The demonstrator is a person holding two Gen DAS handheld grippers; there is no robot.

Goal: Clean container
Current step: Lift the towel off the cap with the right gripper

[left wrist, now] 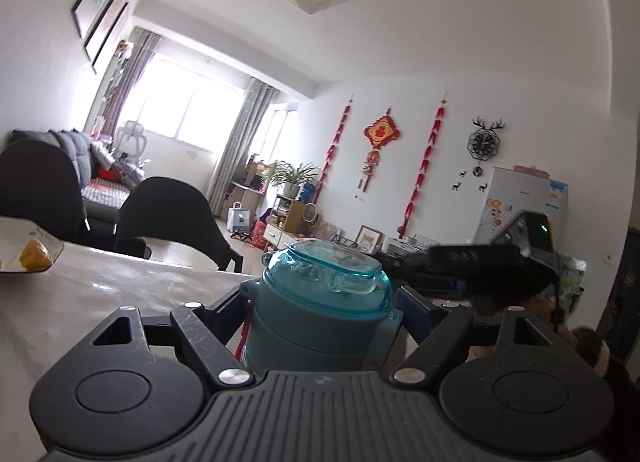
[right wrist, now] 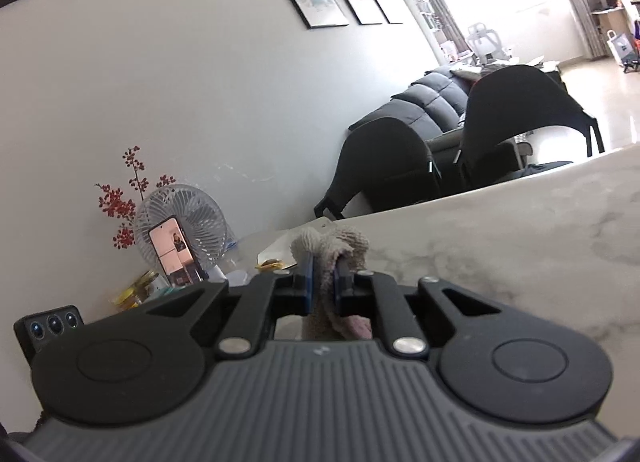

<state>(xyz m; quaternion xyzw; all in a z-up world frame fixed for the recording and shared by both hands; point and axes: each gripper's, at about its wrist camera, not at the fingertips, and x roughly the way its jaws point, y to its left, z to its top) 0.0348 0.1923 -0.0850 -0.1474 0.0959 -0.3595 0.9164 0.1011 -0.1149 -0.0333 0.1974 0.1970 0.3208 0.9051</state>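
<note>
In the left wrist view my left gripper [left wrist: 322, 298] is shut on a teal water bottle [left wrist: 320, 322] with a clear blue-green lid [left wrist: 332, 274], held upright between the jaws. The fingertips are hidden behind the bottle. In the right wrist view my right gripper [right wrist: 323, 274] is shut on a beige-pink cloth [right wrist: 332, 246], which bunches above the blue pads [right wrist: 308, 276] and hangs down below them. The other gripper's black body [left wrist: 480, 266] shows just right of the bottle, close to the lid.
A marble table [right wrist: 520, 230] lies under both grippers. A plate with orange fruit [left wrist: 28, 254] sits at its left. A small fan [right wrist: 184, 230], a propped phone [right wrist: 176, 250], red berry branches and jars stand by the wall. Black chairs [right wrist: 520, 114] line the far edge.
</note>
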